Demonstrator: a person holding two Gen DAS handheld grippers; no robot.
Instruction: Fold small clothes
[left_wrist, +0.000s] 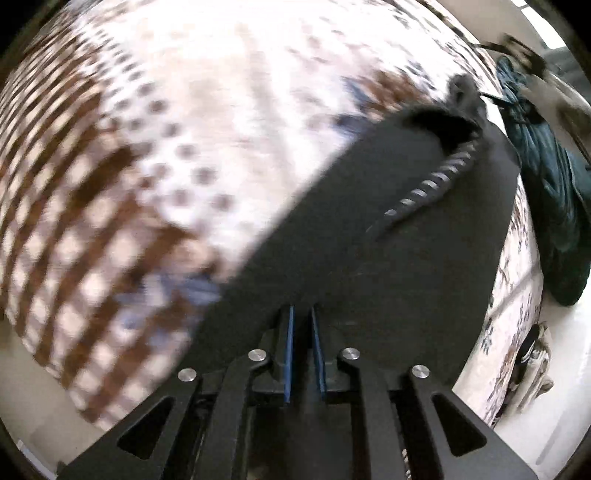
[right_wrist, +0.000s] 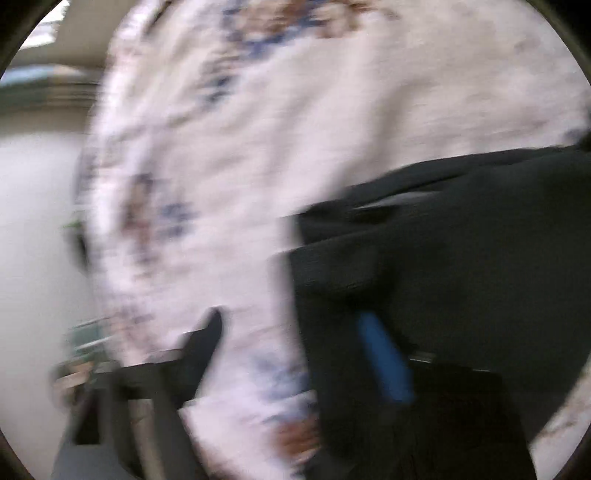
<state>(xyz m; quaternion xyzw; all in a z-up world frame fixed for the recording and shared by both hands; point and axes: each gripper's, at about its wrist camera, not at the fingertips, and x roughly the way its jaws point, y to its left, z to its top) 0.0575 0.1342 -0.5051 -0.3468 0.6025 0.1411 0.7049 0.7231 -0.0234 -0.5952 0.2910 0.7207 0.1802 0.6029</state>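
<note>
A dark grey garment (left_wrist: 369, 236) lies on a patterned bedsheet (left_wrist: 184, 122), with a twisted drawstring (left_wrist: 432, 188) on top. My left gripper (left_wrist: 303, 314) is shut on the garment's near edge, its blue pads (left_wrist: 289, 354) pressed close with cloth between them. In the blurred right wrist view the same garment (right_wrist: 461, 240) fills the right side. My right gripper (right_wrist: 291, 325) is open, its right blue pad (right_wrist: 384, 354) over the garment and its left finger (right_wrist: 207, 332) over the sheet.
A dark blue piece of clothing (left_wrist: 554, 184) lies at the bed's far right edge. A pale floor (left_wrist: 554, 369) shows beyond the bed edge. A wall (right_wrist: 33, 221) is at the left of the right wrist view.
</note>
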